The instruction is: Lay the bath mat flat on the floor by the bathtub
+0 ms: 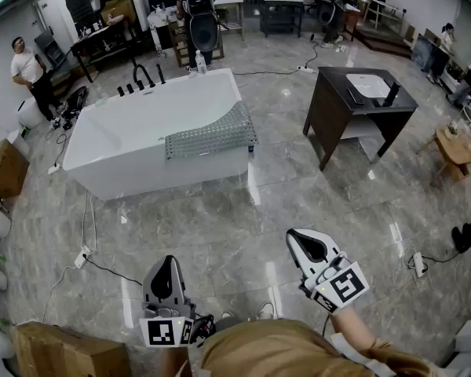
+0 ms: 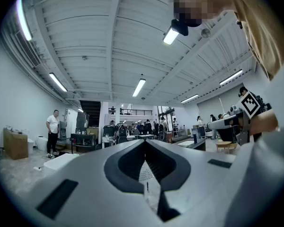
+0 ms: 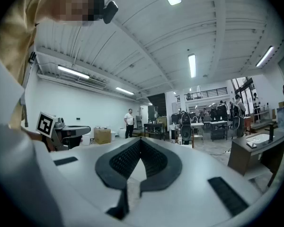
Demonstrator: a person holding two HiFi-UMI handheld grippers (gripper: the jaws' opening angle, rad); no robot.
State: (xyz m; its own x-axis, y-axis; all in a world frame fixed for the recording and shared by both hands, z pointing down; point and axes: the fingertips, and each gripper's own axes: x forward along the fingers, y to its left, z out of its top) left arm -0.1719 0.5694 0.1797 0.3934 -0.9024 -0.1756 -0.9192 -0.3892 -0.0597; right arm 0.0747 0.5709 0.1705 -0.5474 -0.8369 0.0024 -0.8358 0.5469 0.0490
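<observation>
Approach step, I reckon, with the laying-out not yet begun; my left tongs [image 1: 168, 261] and right tongs [image 1: 297, 239] are both shut tight and empty, held low in front of me, well apart from the tub; the one bath mat [image 1: 212, 136] hangs draped over the near rim of the one bathtub [image 1: 125, 144], not on the floor [image 1: 220, 218]; next I need to get close, open both tongs and take the mat's edge; two tongs, one mat.

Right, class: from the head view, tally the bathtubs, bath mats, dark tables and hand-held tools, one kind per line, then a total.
bathtub: 1
bath mat: 1
dark table: 1
tools: 2 (left tool, right tool)
Total: 5
</observation>
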